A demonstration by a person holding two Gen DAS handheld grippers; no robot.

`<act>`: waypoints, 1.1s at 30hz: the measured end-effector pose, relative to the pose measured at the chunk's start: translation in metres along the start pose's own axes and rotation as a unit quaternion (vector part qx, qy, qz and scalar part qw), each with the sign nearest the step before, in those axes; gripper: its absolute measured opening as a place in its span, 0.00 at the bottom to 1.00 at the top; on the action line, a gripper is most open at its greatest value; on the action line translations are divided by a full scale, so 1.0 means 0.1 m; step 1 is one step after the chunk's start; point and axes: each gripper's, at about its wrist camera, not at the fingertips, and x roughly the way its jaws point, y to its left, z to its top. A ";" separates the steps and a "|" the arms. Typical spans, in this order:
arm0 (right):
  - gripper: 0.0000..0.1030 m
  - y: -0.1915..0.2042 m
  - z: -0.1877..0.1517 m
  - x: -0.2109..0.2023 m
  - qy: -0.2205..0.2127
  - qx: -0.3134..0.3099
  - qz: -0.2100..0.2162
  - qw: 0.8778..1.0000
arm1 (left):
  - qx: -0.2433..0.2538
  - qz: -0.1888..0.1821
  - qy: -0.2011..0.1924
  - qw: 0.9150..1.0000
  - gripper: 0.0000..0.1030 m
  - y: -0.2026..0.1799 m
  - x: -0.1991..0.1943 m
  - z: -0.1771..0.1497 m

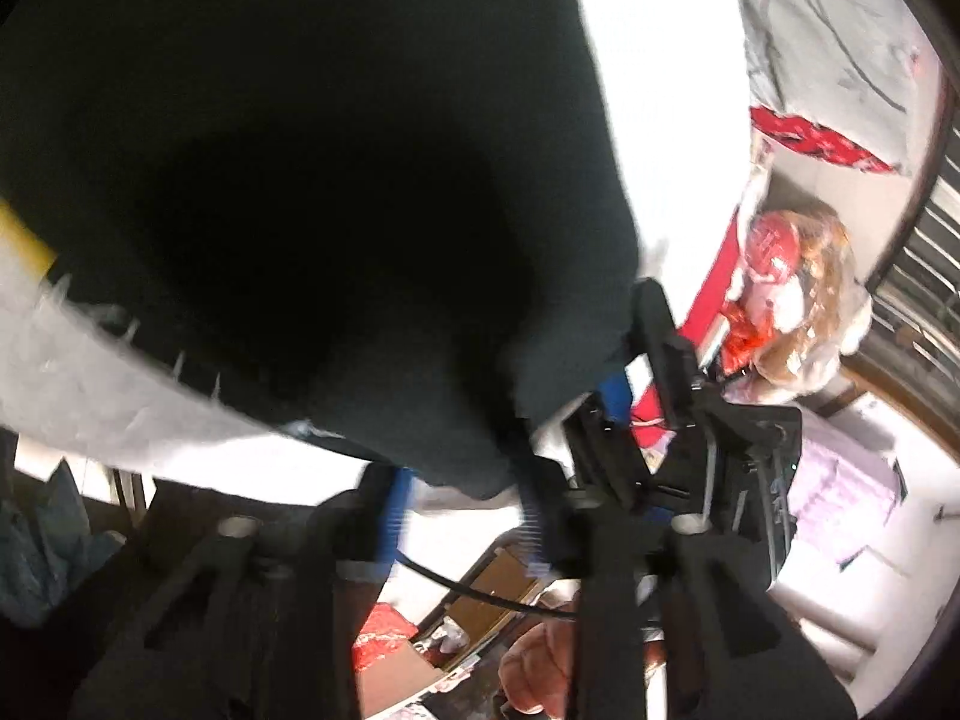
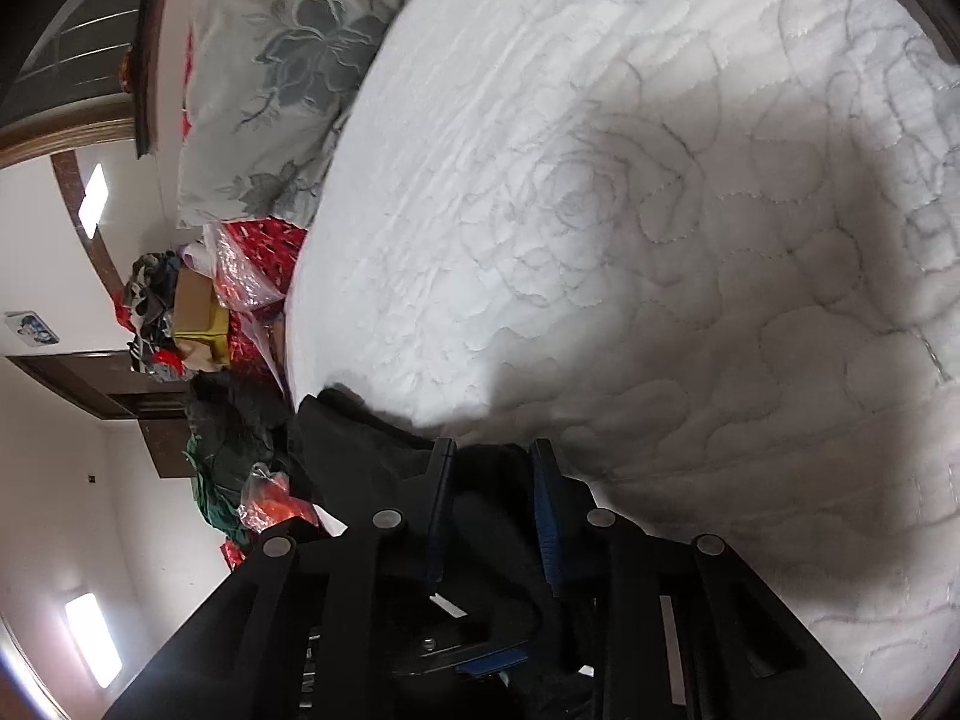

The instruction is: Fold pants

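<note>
Jaws first: your left gripper [image 1: 465, 501] has its blue pads set narrow with a bunched edge of the black pants [image 1: 288, 180] pinched between them. Your right gripper [image 2: 489, 480] is the same story, jaws narrow, dark cloth packed between the two fingers.

Left wrist view: the pants hang as one big dark mass filling most of the frame, lifted off the bed [image 1: 672, 120], which shows only as a blown-out white strip to the right of the cloth. Your other gripper [image 1: 666, 384] sits just right of the left one, close beside it and gripping the same fabric edge. View is motion-blurred.

Right wrist view: the white quilted mattress cover [image 2: 600, 210] fills the far and right part of the frame. A fold of the pants [image 2: 372, 426] trails out left of the fingers, at the near edge of the bed. A floral pillow [image 2: 282, 60] lies at the far left of the bed, touching its edge. Beyond that, left of the bed, there's a clutter pile: red plastic bag [image 2: 252, 264], cardboard box [image 2: 198, 312], green cloth [image 2: 216, 456].
</note>
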 end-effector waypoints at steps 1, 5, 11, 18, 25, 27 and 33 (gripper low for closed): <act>0.24 0.01 0.00 0.00 -0.001 -0.001 -0.003 1.000 | 0.004 0.000 0.000 1.000 0.20 -0.01 0.00 0.01; 0.26 -0.02 0.01 0.01 0.002 0.015 -0.005 1.000 | -0.003 -0.006 0.004 1.000 0.20 0.03 0.02 0.02; 0.21 0.06 0.00 -0.02 -0.014 -0.004 -0.030 0.999 | 0.024 -0.012 0.015 1.000 0.07 -0.05 -0.14 -0.02; 0.16 0.40 -0.14 -0.18 -0.046 -0.028 0.007 0.999 | 0.061 -0.048 0.015 0.997 0.06 -0.12 -0.53 -0.04; 0.15 0.75 -0.26 0.04 -0.047 -0.021 0.036 0.998 | 0.051 -0.086 -0.009 0.995 0.06 0.09 -1.04 0.14; 0.15 0.93 -0.27 0.19 -0.039 -0.024 0.044 0.998 | 0.044 -0.100 -0.024 0.994 0.06 0.15 -1.21 0.22; 0.11 1.46 -0.32 0.79 -0.005 -0.039 0.065 0.997 | 0.008 -0.136 -0.082 0.987 0.06 0.56 -1.88 0.54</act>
